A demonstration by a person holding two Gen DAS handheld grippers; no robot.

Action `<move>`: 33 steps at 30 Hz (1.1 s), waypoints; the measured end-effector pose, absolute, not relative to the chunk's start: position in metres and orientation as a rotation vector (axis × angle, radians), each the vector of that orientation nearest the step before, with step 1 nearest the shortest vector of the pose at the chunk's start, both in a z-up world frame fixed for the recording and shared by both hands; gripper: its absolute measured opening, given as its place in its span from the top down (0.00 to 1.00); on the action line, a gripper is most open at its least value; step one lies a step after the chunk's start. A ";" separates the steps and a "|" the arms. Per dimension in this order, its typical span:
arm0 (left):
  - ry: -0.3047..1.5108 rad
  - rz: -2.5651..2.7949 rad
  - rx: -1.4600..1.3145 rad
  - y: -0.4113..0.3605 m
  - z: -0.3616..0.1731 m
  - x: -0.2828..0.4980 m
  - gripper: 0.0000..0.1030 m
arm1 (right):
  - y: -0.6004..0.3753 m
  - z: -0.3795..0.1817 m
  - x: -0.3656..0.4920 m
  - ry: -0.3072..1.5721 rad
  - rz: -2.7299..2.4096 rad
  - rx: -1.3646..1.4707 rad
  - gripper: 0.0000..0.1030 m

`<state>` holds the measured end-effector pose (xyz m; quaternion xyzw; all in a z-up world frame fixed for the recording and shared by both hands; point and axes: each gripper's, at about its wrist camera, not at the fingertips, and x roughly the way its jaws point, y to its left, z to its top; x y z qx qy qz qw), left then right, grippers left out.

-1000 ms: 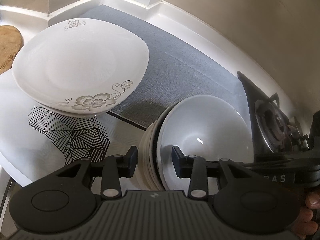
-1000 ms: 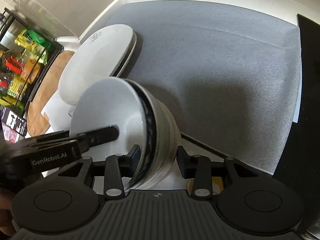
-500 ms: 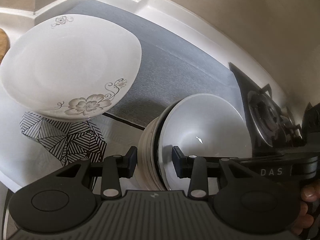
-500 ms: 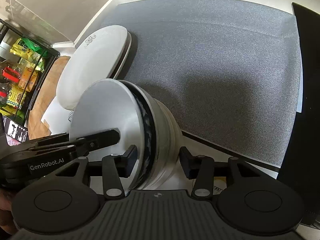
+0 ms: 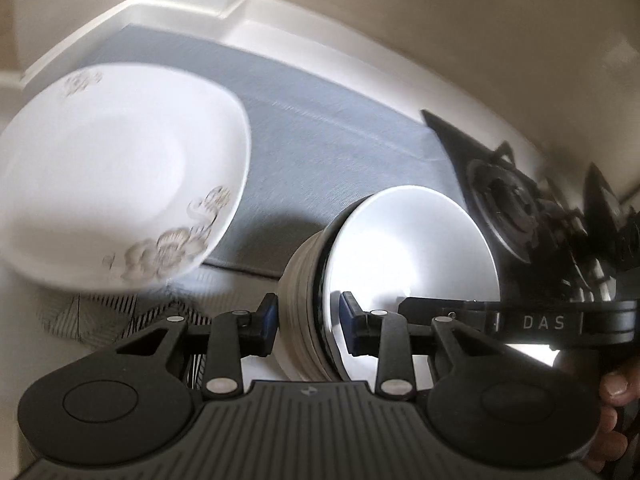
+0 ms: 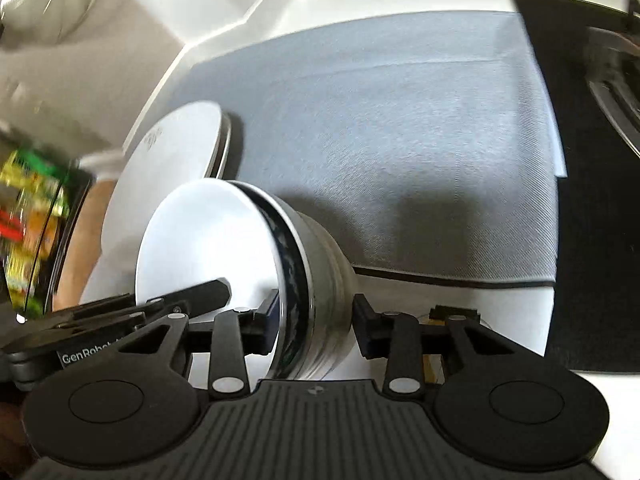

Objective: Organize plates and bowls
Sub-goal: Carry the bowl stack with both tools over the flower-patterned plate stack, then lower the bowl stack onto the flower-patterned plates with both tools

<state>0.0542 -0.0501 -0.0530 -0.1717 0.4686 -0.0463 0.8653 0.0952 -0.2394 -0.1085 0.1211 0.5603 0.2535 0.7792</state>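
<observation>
Between both closing grippers' jaws, tilted bowl stack (image 5: pixel 400 256), left gripper (image 5: pixel 308 320), right gripper (image 6: pixel 316 320)

Daylight is cast from the right; the scene is fairly bright. Glare is seen on the inside of the white bowl (image 5: pixel 416 248) and a hot spot on the tabletop (image 5: pixel 528 354) below it. A soft shadow is thrown on the grey mat (image 6: pixel 400 128). Motion blur is spread over the floral plate (image 5: pixel 116 176) and the shelf goods (image 6: pixel 28 224). Edges are bent by fisheye distortion, with dark vignetted corners.
</observation>
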 end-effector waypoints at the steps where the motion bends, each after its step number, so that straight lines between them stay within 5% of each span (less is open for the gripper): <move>1: 0.973 -0.117 -0.355 -0.049 -0.051 0.056 0.65 | -0.241 -0.106 0.092 1.196 0.530 0.275 0.62; 14: 0.796 -0.188 -0.361 0.007 0.007 0.068 0.65 | -0.209 -0.033 0.083 0.987 0.396 0.302 0.62; 33: 0.860 -0.025 -0.453 0.122 -0.023 0.065 0.66 | -0.084 -0.061 0.123 1.078 0.496 0.250 0.62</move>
